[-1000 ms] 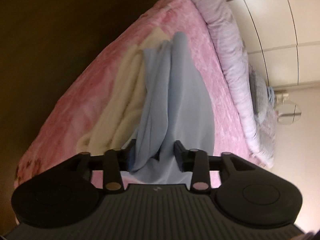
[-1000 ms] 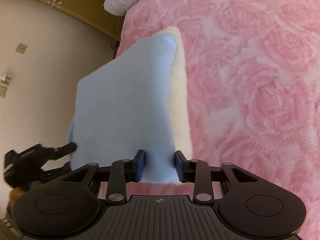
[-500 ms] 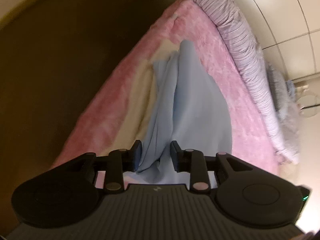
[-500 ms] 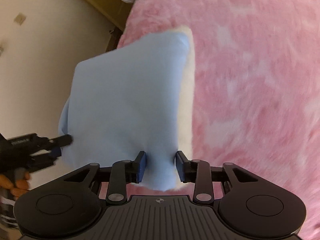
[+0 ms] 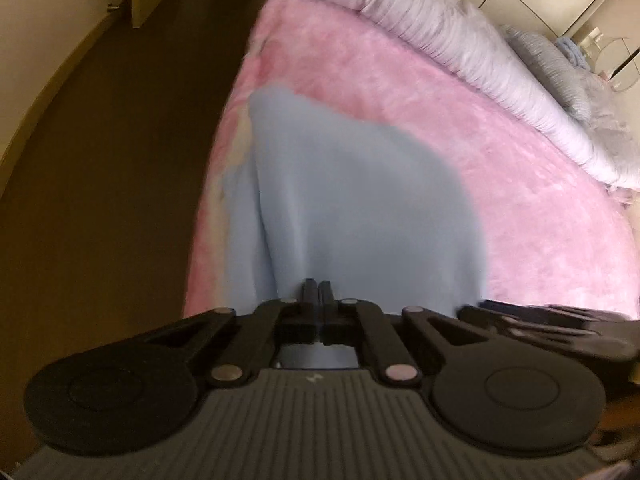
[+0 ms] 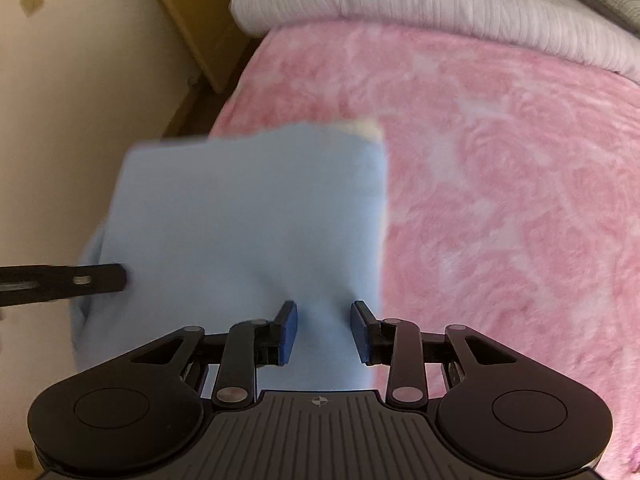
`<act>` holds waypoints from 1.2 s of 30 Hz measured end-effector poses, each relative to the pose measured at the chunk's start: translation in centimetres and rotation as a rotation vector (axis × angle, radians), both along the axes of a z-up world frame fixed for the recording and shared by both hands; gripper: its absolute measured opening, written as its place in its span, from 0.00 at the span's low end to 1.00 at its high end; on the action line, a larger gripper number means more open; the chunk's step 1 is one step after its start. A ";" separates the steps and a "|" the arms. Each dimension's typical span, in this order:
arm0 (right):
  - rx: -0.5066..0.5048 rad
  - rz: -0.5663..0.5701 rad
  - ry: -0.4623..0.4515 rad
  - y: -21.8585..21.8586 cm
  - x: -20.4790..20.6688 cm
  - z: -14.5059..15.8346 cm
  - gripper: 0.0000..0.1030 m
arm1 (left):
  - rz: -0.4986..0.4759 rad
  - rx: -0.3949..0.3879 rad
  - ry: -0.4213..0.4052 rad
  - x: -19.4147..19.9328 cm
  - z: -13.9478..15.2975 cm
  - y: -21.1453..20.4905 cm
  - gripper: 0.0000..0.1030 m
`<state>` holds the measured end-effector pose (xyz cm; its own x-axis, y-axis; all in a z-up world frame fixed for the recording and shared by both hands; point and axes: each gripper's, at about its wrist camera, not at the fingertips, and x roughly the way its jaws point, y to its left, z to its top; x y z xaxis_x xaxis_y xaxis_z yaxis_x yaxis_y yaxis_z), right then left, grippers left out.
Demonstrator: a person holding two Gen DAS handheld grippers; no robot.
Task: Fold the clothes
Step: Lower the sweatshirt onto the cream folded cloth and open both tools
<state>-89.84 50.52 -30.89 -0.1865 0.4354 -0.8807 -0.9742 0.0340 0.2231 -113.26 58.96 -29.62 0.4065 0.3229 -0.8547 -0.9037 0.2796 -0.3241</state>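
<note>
A light blue cloth (image 5: 352, 200) hangs lifted over a pink fleece bed cover (image 5: 520, 184), its far end near the bed's left edge. My left gripper (image 5: 319, 292) is shut on the cloth's near edge. In the right wrist view the same blue cloth (image 6: 248, 216) spreads out in front. My right gripper (image 6: 324, 332) has its jaws apart with the cloth's edge lying between the blue pads (image 6: 289, 332); they do not pinch it. The left gripper's fingers (image 6: 96, 278) show at the cloth's left corner. A cream garment (image 6: 364, 128) peeks out under the blue cloth.
A rolled lilac striped duvet (image 5: 460, 36) runs along the bed's far side, with grey pillows (image 5: 560, 68) beyond. Dark floor (image 5: 112, 168) lies left of the bed. A wall and wooden door frame (image 6: 192, 12) stand beyond the bed's corner.
My left gripper closed fully on the cloth's edge. Both grippers swung toward the bed's far side, and the cloth spread wider. The right jaws stayed apart.
</note>
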 end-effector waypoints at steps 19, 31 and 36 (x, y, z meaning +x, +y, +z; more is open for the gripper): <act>0.014 -0.139 0.050 7.5 4.0 -1.6 0.34 | 0.068 -0.004 -0.040 1.4 -2.8 9.5 0.03; 0.028 0.031 0.102 -0.2 2.6 3.9 0.34 | 0.042 -0.005 -0.076 -0.5 3.7 -0.1 0.03; -0.029 0.120 0.015 -2.7 0.4 1.4 0.34 | 0.084 -0.093 0.004 0.0 1.5 -4.7 0.04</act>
<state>-89.40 47.77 -29.54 -0.2489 0.3838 -0.8892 -0.9682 -0.0761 0.2382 -113.29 54.28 -28.15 0.3775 0.2749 -0.8843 -0.9242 0.1721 -0.3410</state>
